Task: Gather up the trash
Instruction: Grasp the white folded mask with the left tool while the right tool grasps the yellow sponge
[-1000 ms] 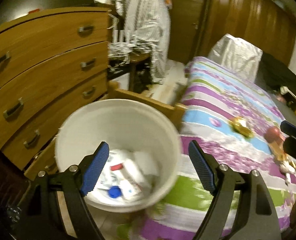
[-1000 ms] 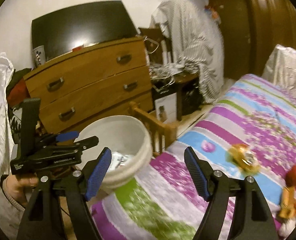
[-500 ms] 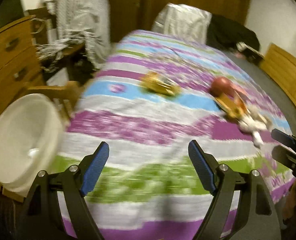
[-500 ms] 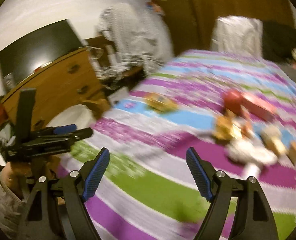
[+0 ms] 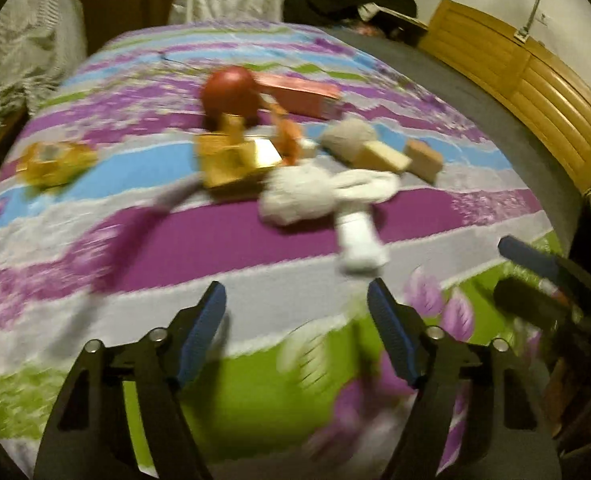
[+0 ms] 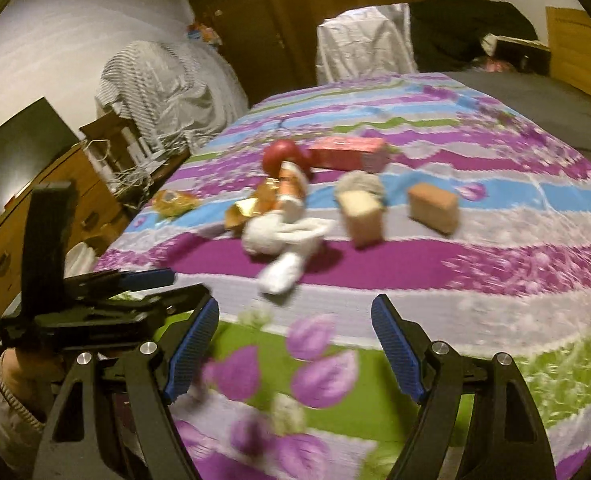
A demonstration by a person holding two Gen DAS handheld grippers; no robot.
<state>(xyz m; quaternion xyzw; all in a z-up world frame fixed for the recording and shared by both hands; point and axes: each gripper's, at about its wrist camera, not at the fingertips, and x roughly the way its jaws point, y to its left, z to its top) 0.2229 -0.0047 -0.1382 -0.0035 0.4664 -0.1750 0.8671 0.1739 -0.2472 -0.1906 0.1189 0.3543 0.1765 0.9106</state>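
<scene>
The trash (image 5: 295,160) lies in a loose heap mid-bed (image 5: 215,248), blurred; the left gripper (image 5: 297,336) hovers near it, jaws closing on nothing; the right gripper (image 6: 295,346) hangs alongside, jaws wide apart, nothing between them.

No legible text anywhere.

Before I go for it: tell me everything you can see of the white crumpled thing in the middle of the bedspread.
The white crumpled wad looks like soft tissue or cloth, though blur hides the texture. It is a rounded lump with twisted strands running toward the brown blocks, and a white tube-like piece lies at its near edge; whether the two are joined is unclear. It lies on the striped bedspread, touching the gold wrapper. Neither hand-held gripper touches it.
</scene>
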